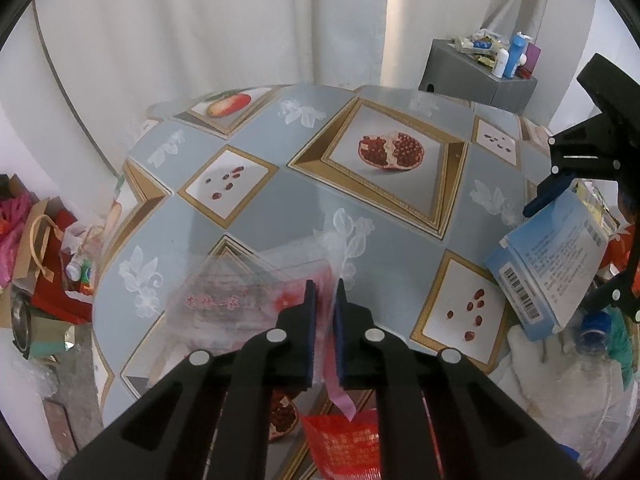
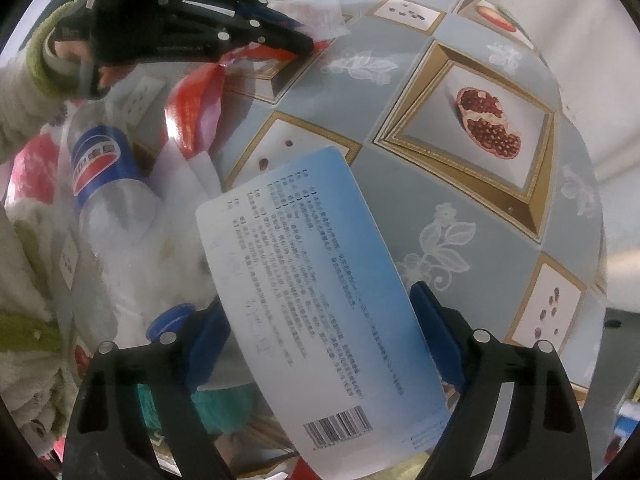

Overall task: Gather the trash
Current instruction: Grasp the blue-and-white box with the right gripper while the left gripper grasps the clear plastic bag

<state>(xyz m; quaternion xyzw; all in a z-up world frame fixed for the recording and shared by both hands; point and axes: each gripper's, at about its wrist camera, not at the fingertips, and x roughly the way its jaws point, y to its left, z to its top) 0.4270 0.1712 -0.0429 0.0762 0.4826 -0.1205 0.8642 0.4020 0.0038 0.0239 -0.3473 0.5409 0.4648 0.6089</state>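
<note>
My left gripper [image 1: 325, 298] is shut on a clear plastic wrapper with red print [image 1: 240, 304], holding it just above the table [image 1: 280, 200]. It also shows in the right wrist view [image 2: 308, 42], top left, with the wrapper [image 2: 320, 16]. My right gripper [image 2: 320, 320] is shut on a blue and white box [image 2: 316, 288] with a barcode. In the left wrist view that box [image 1: 552, 264] hangs at the right edge in the right gripper [image 1: 560, 192]. A red packet [image 1: 344, 448] lies under my left gripper.
A clear bottle with a blue label [image 2: 104, 184] and blue cap lies in a white bag [image 2: 168, 248] at the table's near edge. A grey box [image 1: 476, 72] with bottles stands behind the table. Bags and clutter [image 1: 44, 256] lie on the floor at left.
</note>
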